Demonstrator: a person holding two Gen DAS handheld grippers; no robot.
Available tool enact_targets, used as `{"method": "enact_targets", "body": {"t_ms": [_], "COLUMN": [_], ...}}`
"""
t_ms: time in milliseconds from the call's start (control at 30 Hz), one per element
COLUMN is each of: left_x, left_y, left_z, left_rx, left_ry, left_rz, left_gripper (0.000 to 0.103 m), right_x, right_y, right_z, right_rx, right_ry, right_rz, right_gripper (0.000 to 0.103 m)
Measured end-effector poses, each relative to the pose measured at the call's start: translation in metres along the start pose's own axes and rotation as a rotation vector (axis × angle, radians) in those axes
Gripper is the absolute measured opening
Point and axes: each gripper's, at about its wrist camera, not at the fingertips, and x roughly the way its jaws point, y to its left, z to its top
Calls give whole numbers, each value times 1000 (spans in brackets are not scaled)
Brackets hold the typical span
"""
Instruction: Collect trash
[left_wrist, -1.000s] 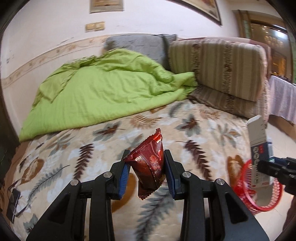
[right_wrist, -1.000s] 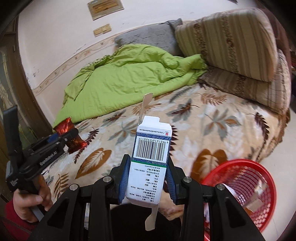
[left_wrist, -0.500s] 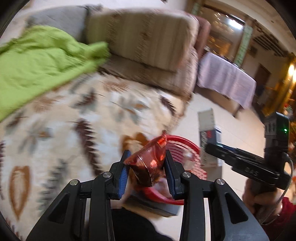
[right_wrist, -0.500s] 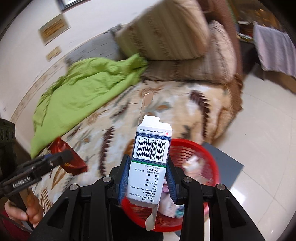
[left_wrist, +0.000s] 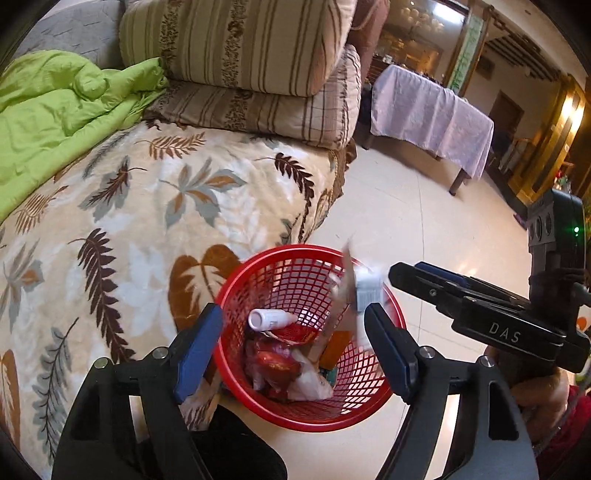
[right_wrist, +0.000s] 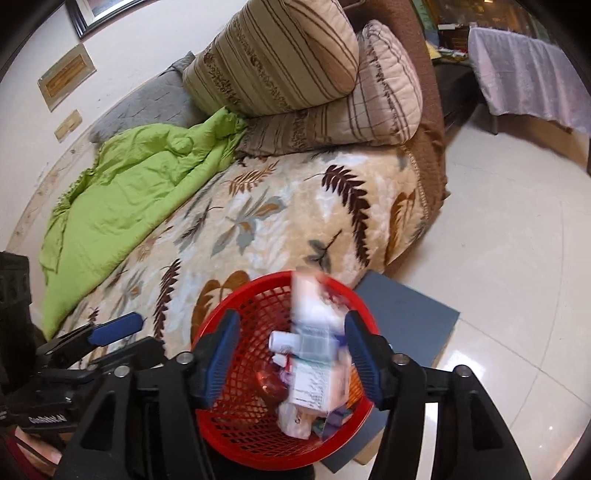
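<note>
Both grippers hover above a red mesh basket (left_wrist: 236, 295) on the floor: the left gripper (left_wrist: 295, 345) has its blue-padded fingers spread wide and holds nothing, and the right gripper (right_wrist: 291, 356) likewise has its fingers wide apart. A blurred white carton (right_wrist: 314, 350) sits in the gap between the right fingers without touching them, over the basket, which contains a red foil wrapper (left_wrist: 275, 363), a small white bottle (left_wrist: 267, 318) and other scraps. Just beyond the basket lies a bed with a leaf-patterned blanket (right_wrist: 280, 221), then a green quilt (right_wrist: 140, 184) and striped pillows (right_wrist: 273, 59).
</note>
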Motion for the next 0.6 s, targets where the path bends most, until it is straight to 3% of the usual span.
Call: {"method": "enact_targets", "body": {"t_ms": [133,267,367,400,600], "left_x": [-32,-71,-102,-114,-162], "left_y": [19,41,62,70,94], "left_z": [-3,-20,-41,-51,-92], "left_rx": [-28,-58,-89,-103,-133], "left_ry": [-81,-151,-187,-201,-261], "left_rz": [65,155,227,267,467], "left_gripper": [78,87,89,89,94], "right_x": [-15,-31,-44,-49,-50], "right_y": [22,64,98,107,149], "right_z": [2,-8,-28,-35,-64], "right_rx": [-67,-158,-160,-144,-123], "right_ry": [-63,-153,-280,-319,-211], "right_rz": [-134,-298,-411,-432,-434], "right_gripper": [74,90,103,103,103]}}
